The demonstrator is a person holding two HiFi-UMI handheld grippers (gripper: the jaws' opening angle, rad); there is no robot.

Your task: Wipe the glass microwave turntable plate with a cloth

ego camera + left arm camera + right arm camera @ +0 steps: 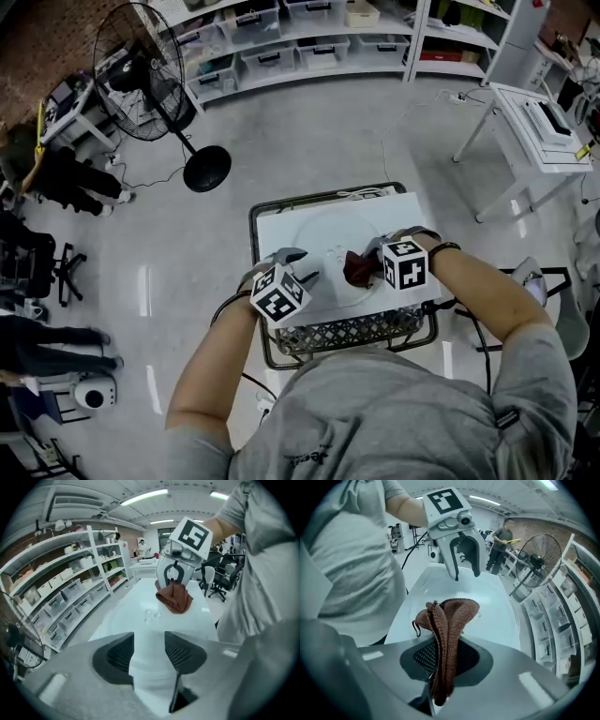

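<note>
Holding: brown cloth (447, 620), pinched tight in the right gripper (371, 262)
Right fingers (423, 657): closed on the cloth, a bunched fold poking out past the tips
Left gripper (149, 651): empty
Left fingers (115, 656): wide apart, gripping nothing, only plate (314, 234) and white table (270, 225) seen through the gap
Plate: clear round glass, flat on the white table, small bumps (151, 616) near its middle
Cloth from the plate: over the plate's near right part; touching the glass or just above it, hard to tell
Right fingers from the plate: pointing down at it, right above that same part
Left fingers from the plate: just above its near left edge, across the glass from the cloth
Long side of the plate: none, round, the same all the way around
Nearer hand: the right one, cloth at the glass
Step now, a guess: start of a wipe or partway through one
Next move, a guess: press the cloth flat, then rub toward the plate's middle and far side; maybe steady the left edge with the empty gripper
Watch out, a guess: smooth glass, likely to slide on the table under a hard push
</note>
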